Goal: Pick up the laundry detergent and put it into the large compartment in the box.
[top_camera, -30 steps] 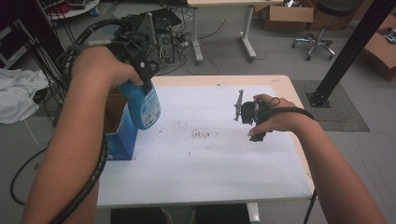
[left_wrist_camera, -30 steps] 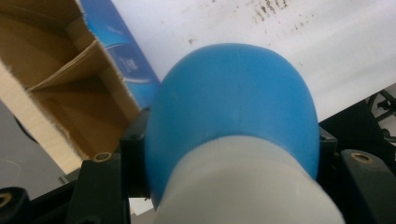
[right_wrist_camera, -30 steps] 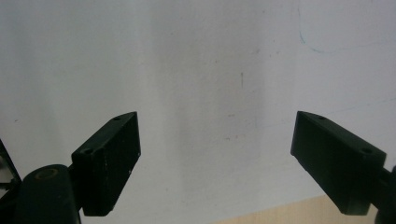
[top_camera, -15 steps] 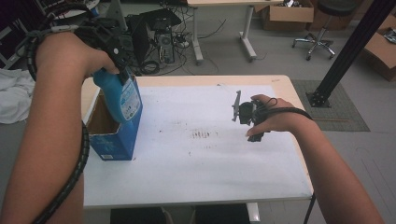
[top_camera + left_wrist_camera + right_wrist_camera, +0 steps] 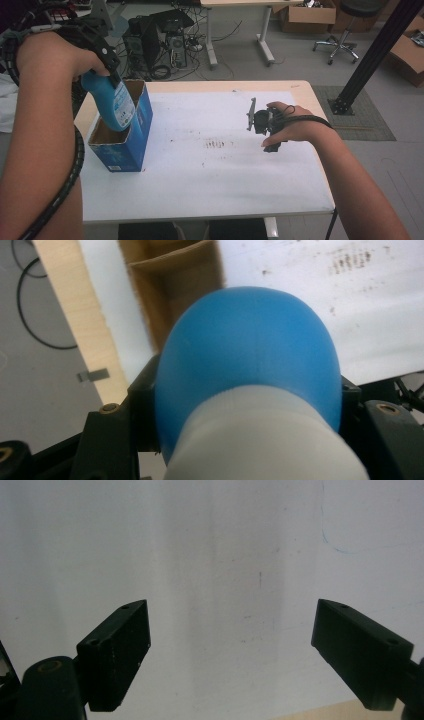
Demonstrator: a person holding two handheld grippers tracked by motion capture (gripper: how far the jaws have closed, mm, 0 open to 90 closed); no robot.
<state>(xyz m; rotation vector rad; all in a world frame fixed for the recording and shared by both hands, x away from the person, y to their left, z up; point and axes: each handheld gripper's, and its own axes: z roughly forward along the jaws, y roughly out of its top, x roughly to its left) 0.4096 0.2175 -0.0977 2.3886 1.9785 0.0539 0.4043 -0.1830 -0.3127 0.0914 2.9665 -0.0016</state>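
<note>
Jaws of the left gripper (image 5: 107, 70) clamp the blue bottle (image 5: 112, 107) — its base inside the box (image 5: 135, 145); right gripper (image 5: 232, 645) gapes wide, empty.

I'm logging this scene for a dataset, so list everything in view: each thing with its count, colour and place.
Bottle: 1, blue with a pale label and a white cap end, held over the open box, its lower end inside the opening.
Box: 1, blue outside, brown cardboard inside, open at the top, on the table's left part.
Table: 1, white top with pale wood edges, a few dark marks near the middle.
Computer tower: 1, dark, on the floor beyond the table among cables.
Office chair: 1, dark, far right on the floor.
Cardboard boxes: at least 2, brown, far right background.
Left hand-held gripper: 1, black, shut on the bottle.
Right hand-held gripper: 1, black, jaws wide apart above the table, holding nothing.
</note>
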